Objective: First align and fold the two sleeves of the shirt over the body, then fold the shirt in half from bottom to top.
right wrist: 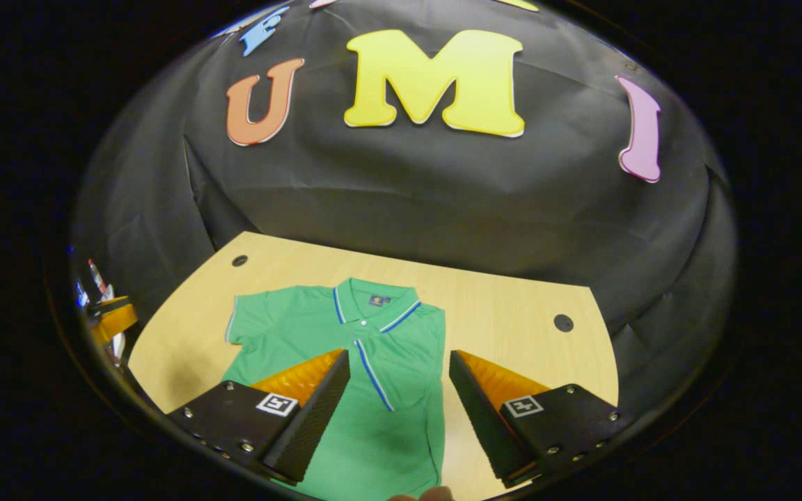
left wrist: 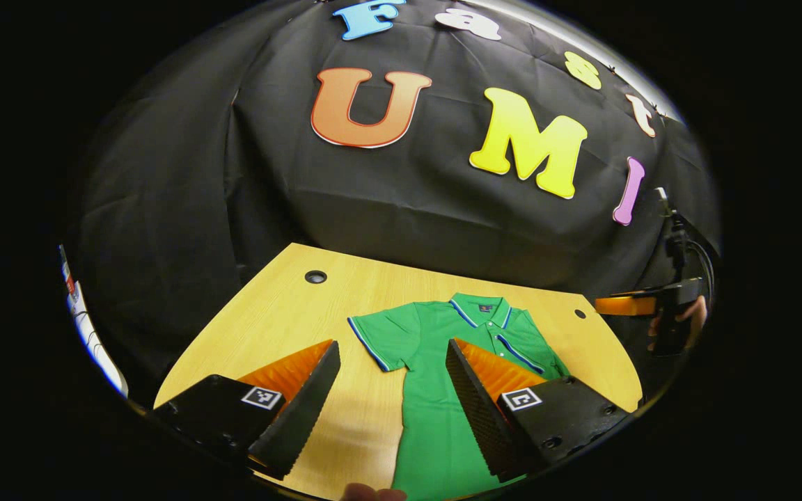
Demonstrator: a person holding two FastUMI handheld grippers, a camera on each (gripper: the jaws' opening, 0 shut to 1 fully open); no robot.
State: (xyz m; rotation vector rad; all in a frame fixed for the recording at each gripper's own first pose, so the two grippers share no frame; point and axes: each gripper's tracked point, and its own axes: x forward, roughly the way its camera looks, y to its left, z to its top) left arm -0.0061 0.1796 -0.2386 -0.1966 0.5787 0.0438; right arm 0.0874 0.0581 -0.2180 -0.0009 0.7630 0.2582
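Wooden bench (right wrist: 512, 306): green shirt (right wrist: 373, 348) is laid flat toward the far edge, one sleeve already folded inward; left gripper (left wrist: 392, 390) and right gripper (right wrist: 399, 396) are held wide apart above it, ready for gripping.

Wooden table (left wrist: 282, 313), light grain, rounded corners, runs up to the black cloth wall (left wrist: 401, 202) at the back. Round cable hole (left wrist: 315, 277) near far left corner, smaller one (left wrist: 580, 314) on far right side. Cloth creased, hangs down behind the table edge. White strip w/ red bits (left wrist: 77, 306) at far left, too blurred to ID.
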